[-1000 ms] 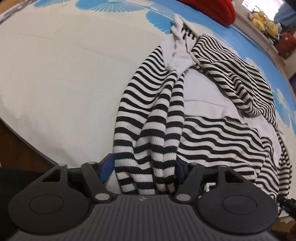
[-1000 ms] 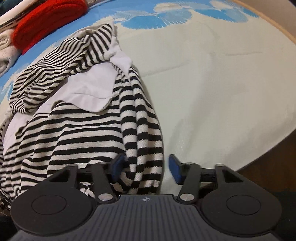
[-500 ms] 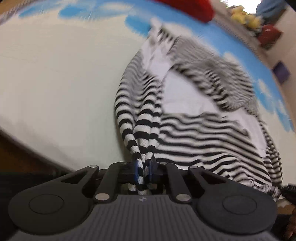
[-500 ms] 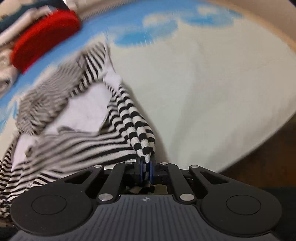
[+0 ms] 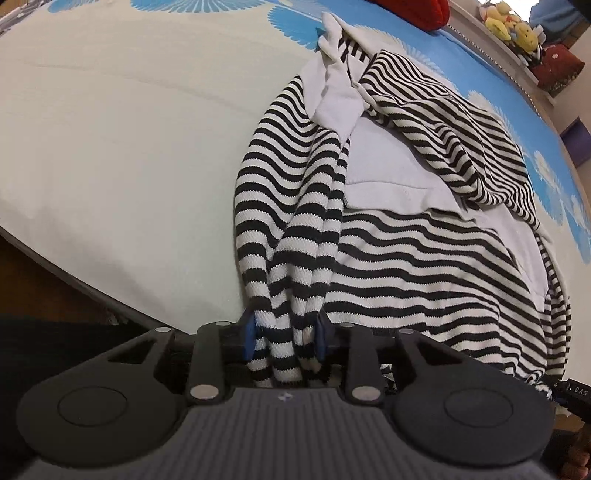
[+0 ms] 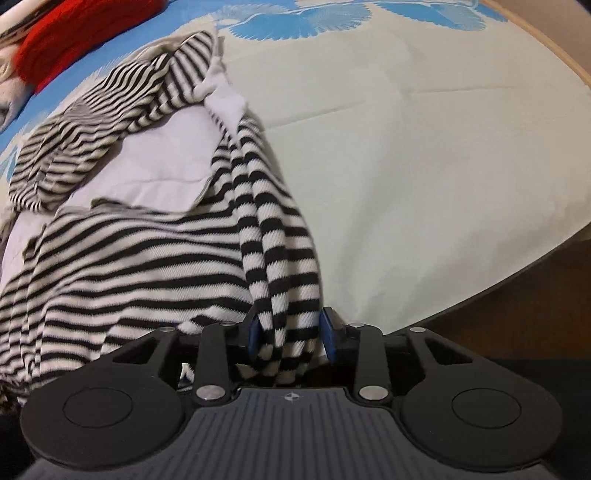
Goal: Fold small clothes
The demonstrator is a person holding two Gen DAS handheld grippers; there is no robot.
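A black-and-white striped knit garment [image 5: 406,266] with a plain white panel [image 5: 388,166] lies crumpled on the pale bed sheet [image 5: 129,147]. A bunched striped edge runs down its left side into my left gripper [image 5: 284,334]. Those jaws are opening, and the bundle sits loosely between the blue pads. In the right wrist view the garment [image 6: 129,258] spreads to the left. Its right striped edge hangs between the opening jaws of my right gripper [image 6: 290,334], with a thin gap beside the right-hand pad [image 6: 328,332].
The sheet [image 6: 406,147] has blue floral print at the far end. A red knit item [image 6: 74,48] lies beyond the garment. Plush toys [image 5: 509,22] sit on a ledge at the far right. The bed edge and brown floor [image 6: 535,295] run just beside both grippers.
A second ago both jaws stood apart around the edges. Half a second ago they were pinched tight on the striped fabric. Now both have parted again and the bundles have loosened.
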